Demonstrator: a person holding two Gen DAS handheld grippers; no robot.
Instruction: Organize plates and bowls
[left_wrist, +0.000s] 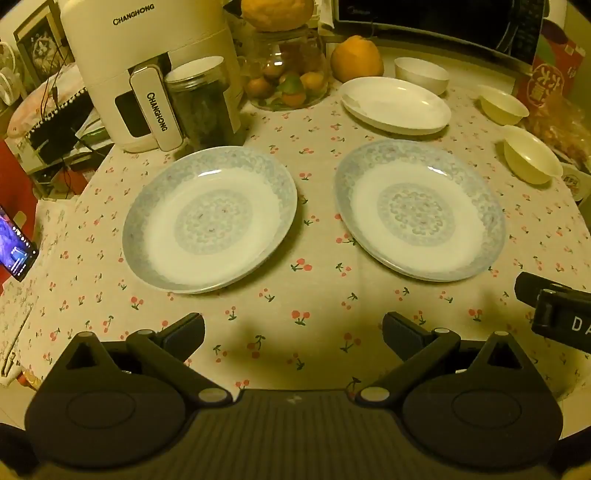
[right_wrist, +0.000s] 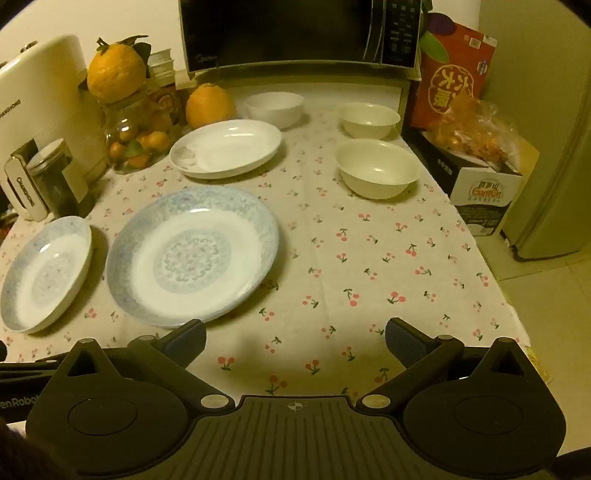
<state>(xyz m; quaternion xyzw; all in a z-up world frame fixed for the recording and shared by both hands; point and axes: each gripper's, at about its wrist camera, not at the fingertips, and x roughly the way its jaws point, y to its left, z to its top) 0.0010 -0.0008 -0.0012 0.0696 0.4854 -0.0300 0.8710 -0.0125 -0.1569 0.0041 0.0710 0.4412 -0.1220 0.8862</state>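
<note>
Both grippers' fingers spread wide, nothing between them, left gripper (left_wrist: 293, 332) and right gripper (right_wrist: 295, 338) over near table (right_wrist: 369, 266), two patterned plates (left_wrist: 210, 218) (left_wrist: 419, 210) side by side, white plate (left_wrist: 397, 105) and three bowls (right_wrist: 376, 168) farther back.

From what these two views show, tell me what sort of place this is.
Probably a home kitchen or dining corner: a microwave at the back of a table under a cherry-print cloth, plates and bowls laid out, and a fridge beside it.

dim yellowish light; cherry-print tablecloth (right_wrist: 369, 258), microwave (right_wrist: 295, 33), tiled floor (right_wrist: 554, 314).
</note>
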